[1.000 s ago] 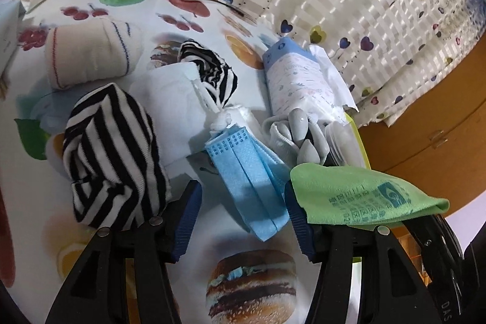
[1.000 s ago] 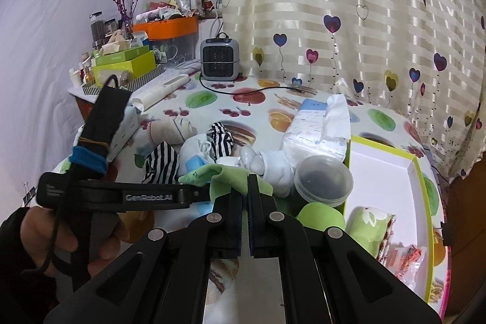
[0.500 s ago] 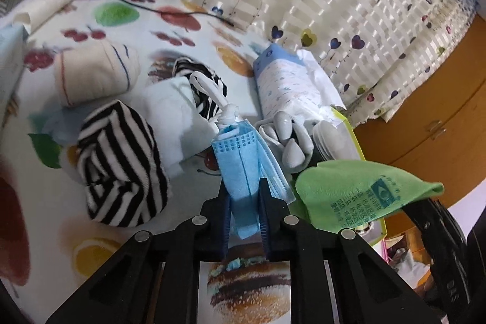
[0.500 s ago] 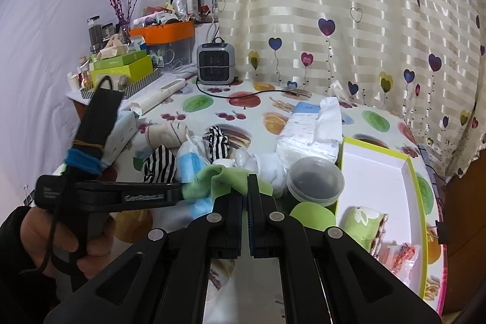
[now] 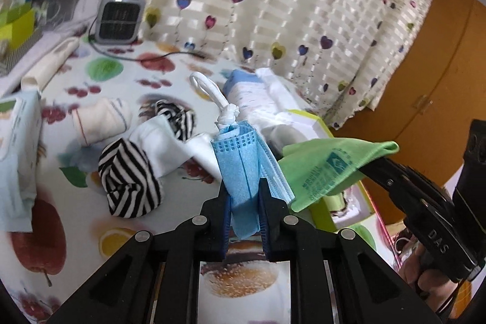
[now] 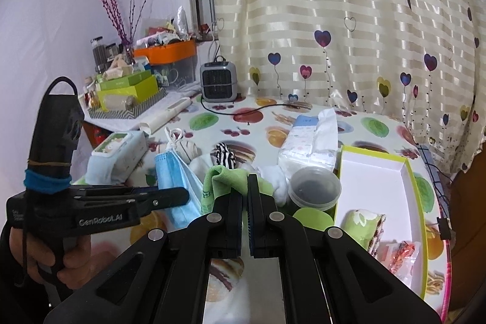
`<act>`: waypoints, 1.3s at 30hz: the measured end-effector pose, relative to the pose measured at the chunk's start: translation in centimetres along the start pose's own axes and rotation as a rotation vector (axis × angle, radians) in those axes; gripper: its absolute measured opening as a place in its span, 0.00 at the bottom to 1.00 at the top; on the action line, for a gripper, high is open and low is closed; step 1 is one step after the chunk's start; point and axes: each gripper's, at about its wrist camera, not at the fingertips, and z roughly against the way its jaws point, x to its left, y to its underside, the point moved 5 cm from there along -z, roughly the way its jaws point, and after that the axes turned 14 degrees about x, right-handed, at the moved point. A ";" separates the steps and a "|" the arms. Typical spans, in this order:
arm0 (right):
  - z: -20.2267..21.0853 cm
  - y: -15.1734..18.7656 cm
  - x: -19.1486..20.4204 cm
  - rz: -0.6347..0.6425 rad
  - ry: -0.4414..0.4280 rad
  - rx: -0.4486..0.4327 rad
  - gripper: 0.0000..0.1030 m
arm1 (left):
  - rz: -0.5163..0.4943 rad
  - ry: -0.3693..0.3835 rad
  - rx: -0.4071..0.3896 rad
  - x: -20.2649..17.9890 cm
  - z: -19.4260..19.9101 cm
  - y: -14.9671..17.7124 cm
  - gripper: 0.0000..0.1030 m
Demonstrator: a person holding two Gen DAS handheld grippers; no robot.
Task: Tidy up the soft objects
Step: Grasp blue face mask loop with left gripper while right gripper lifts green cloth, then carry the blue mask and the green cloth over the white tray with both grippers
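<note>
Home rm: heart curtain, fruit-print tablecloth, mini heater

Soft even daylight, fisheye bending, dark corners, left-wrist background blurred.

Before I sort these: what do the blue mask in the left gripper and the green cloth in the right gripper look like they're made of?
Blue mask: likely nonwoven disposable fabric, matte, with pleats, an embossed dotted edge and knotted white elastic loops. Green cloth: probably thin microfibre, smooth and slightly fuzzy, draping limply with a printed logo. Both look soft and light.
</note>
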 end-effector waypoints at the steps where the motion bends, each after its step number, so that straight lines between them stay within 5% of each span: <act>1: 0.3 0.0 0.0 -0.003 -0.001 -0.008 0.03 | -0.006 0.002 -0.002 -0.3 0.1 0.0 0.15; 39: 5.2 1.7 -8.5 -0.166 0.146 -0.078 0.03 | -0.178 0.034 0.002 -7.0 -1.0 -2.1 0.15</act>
